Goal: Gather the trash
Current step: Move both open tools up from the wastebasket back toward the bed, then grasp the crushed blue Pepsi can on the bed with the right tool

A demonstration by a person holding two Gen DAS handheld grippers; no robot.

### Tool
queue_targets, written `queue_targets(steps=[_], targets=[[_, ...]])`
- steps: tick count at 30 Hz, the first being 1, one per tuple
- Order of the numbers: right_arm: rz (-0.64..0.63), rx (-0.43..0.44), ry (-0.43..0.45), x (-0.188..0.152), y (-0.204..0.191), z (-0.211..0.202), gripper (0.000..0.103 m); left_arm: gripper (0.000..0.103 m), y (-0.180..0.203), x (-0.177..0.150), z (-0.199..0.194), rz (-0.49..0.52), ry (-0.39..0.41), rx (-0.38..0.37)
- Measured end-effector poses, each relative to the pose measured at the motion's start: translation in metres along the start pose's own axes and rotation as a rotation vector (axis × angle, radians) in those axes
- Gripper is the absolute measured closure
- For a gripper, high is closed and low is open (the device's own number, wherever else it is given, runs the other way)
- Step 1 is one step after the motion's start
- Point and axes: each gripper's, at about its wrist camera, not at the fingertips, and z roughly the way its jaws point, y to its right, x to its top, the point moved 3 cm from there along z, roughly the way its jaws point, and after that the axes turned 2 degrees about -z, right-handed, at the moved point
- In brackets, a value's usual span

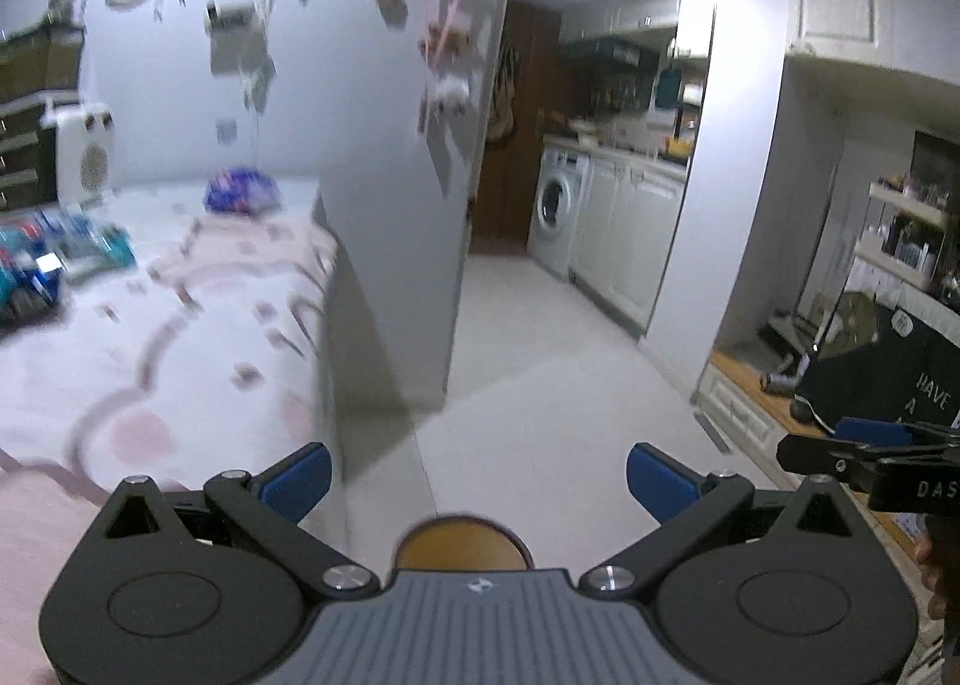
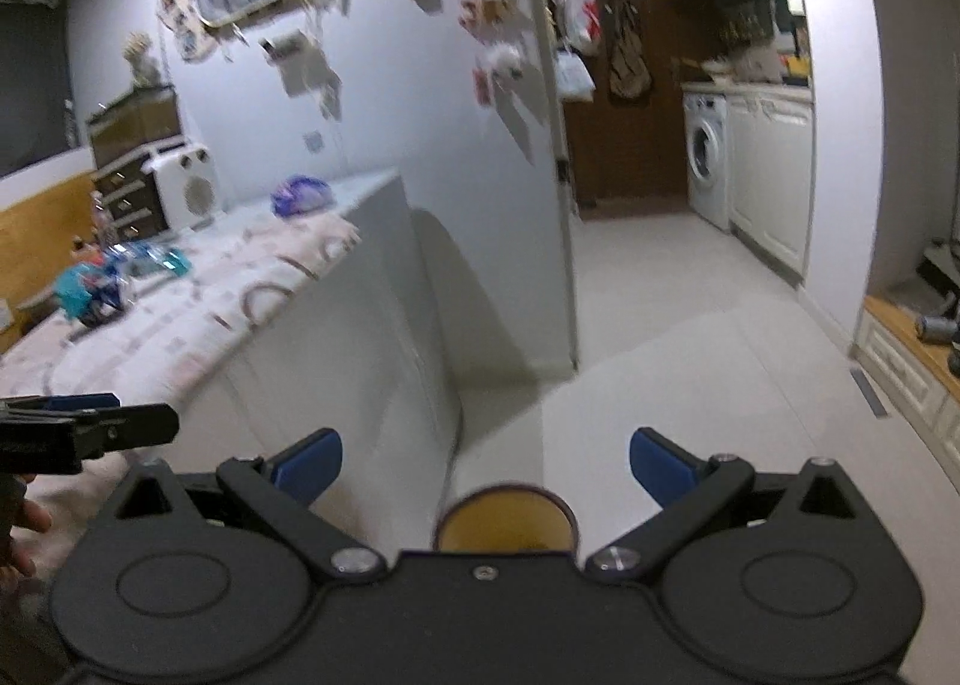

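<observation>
A counter with a pale pink patterned cloth [image 1: 120, 337] runs along the left. On it lie a crumpled blue-purple bag [image 1: 242, 191] at the far end and a pile of blue and teal wrappers [image 1: 54, 259] at the left. Both also show in the right wrist view: the bag [image 2: 302, 194] and the wrappers [image 2: 114, 277]. My left gripper [image 1: 478, 475] is open and empty, held above the counter's near corner. My right gripper [image 2: 485, 460] is open and empty, over the floor beside the counter. Each gripper shows at the edge of the other's view [image 1: 864, 451] [image 2: 84, 427].
A round wooden stool [image 1: 462, 544] stands just below the grippers, also in the right wrist view [image 2: 504, 523]. A white wall with pinned photos [image 1: 336, 84] rises behind the counter. A white heater [image 1: 84, 150] stands at the counter's far left. A washing machine [image 1: 558, 211] and cabinets line the kitchen beyond the tiled floor [image 1: 540, 337].
</observation>
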Motion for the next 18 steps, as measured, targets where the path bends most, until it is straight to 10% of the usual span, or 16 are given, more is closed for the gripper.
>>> queue_targets(steps=[18], targets=[[-0.078,0.223,0.107,0.062,-0.128,0.025,0.0,0.0,-0.17,0.078,-0.057,0.009,0.104,0.189]])
